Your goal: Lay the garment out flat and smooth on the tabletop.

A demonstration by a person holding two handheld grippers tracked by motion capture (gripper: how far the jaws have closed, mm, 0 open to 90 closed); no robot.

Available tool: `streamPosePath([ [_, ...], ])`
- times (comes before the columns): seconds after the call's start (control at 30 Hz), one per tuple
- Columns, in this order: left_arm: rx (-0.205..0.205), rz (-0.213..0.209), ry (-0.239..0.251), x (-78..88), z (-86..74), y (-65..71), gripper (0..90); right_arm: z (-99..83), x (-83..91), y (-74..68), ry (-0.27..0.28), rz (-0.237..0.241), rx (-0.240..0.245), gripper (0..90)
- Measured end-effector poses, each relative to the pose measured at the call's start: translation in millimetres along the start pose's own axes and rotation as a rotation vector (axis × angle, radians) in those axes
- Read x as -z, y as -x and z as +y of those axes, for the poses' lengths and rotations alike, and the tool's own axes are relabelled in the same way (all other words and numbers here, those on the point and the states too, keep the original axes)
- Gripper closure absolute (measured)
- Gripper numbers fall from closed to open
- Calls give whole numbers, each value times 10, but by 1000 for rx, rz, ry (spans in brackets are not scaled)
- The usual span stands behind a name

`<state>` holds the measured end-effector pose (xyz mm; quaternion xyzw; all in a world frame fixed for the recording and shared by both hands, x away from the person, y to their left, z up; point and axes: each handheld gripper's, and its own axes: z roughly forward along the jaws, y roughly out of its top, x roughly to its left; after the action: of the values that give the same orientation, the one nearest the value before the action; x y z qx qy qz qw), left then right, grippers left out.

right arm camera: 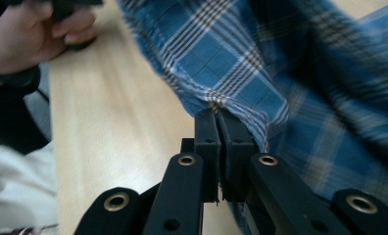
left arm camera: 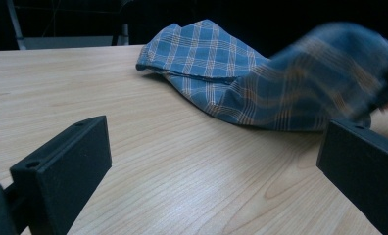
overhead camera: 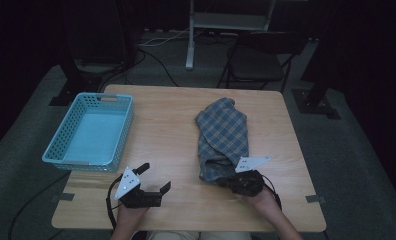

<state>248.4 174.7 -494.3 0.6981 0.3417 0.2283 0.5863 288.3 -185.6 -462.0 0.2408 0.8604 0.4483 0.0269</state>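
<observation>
A blue plaid cloth (overhead camera: 223,132) lies crumpled on the right half of the wooden table (overhead camera: 166,135). My right gripper (overhead camera: 225,181) is at the cloth's near end, shut on its hem. In the right gripper view the two jaws press together on the cloth's edge (right arm camera: 221,105), and the fabric lifts away from the wood. My left gripper (overhead camera: 155,178) rests near the table's front left, jaws wide apart with nothing between them. In the left gripper view the cloth (left arm camera: 260,83) lies ahead, its right part blurred.
A light blue plastic basket (overhead camera: 61,147) stands at the table's left edge with nothing in it. A dark folding chair (overhead camera: 258,62) stands on the floor beyond the far edge. A hand (right arm camera: 30,34) holding the left gripper is at the upper left of the right gripper view.
</observation>
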Motion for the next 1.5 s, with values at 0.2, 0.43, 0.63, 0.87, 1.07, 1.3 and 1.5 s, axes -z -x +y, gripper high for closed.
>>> streamPosePath([
  [0.2,-2,2,1,1,-1,0,3,-153,-101,-171,-37,21,-15,877],
  [0.43,-1,3,1,1,0,0,3,-327,-80,-303,-51,35,-52,802],
  [0.63,0,4,1,1,0,-1,3,-383,174,-360,-10,-13,-82,617],
  [0.87,1,1,0,-1,1,-5,3,-264,519,-213,103,-123,-116,515],
  [1.07,0,-1,0,-2,1,-4,3,19,588,-106,163,-188,-80,508],
  [1.3,-5,-2,1,-2,0,0,3,424,475,44,189,-200,-46,507],
  [1.5,-7,-3,0,-2,1,-1,3,757,246,200,179,-222,-32,488],
])
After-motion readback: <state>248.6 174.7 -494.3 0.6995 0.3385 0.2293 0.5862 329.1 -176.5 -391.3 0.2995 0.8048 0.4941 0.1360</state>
